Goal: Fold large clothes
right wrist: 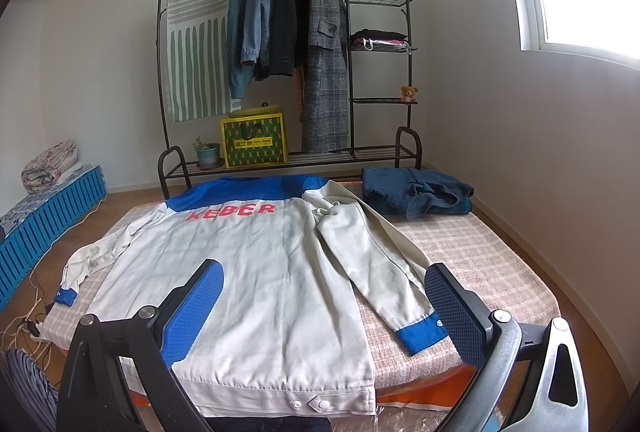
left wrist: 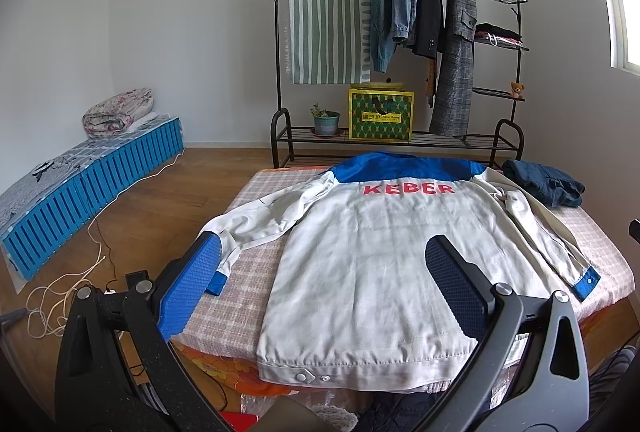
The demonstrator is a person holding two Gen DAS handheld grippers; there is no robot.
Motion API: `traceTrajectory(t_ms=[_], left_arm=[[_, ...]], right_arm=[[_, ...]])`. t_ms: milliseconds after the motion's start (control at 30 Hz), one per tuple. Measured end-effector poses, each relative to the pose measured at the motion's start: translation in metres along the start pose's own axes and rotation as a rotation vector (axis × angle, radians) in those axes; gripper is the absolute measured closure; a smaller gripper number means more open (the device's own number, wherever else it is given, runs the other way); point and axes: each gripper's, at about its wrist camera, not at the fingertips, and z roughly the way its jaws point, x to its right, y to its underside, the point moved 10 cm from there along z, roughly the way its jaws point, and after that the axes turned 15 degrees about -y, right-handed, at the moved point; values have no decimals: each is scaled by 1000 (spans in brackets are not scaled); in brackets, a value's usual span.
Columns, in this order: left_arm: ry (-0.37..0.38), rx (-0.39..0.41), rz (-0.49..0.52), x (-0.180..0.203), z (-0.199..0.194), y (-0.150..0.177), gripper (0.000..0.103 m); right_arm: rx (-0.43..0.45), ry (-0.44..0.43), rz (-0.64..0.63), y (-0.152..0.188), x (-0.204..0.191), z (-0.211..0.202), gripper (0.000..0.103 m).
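A white jacket with a blue yoke, blue cuffs and red "KEBER" lettering lies flat, back up, on the checked table. It also shows in the right wrist view. Both sleeves are spread outwards. My left gripper is open above the jacket's lower left part, holding nothing. My right gripper is open above the lower right part, its right finger close to the blue right cuff, holding nothing.
A folded dark blue garment lies at the table's far right corner. Behind the table stands a black clothes rack with hanging coats, a yellow box and a plant pot. A blue slatted bench and loose cables are on the floor at the left.
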Motion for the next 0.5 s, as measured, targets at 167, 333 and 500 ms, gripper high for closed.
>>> traceTrajectory(t_ms=[167, 333, 500], left_arm=[[2, 0, 2, 0, 1, 1, 0], [-3, -2, 1, -1, 1, -1, 0], [-5, -2, 1, -1, 2, 0, 0]], right_arm=[[-1, -5, -2, -2, -7, 2, 1], [0, -15, 1, -4, -11, 4, 1], [-1, -24, -1, -6, -12, 8, 1]])
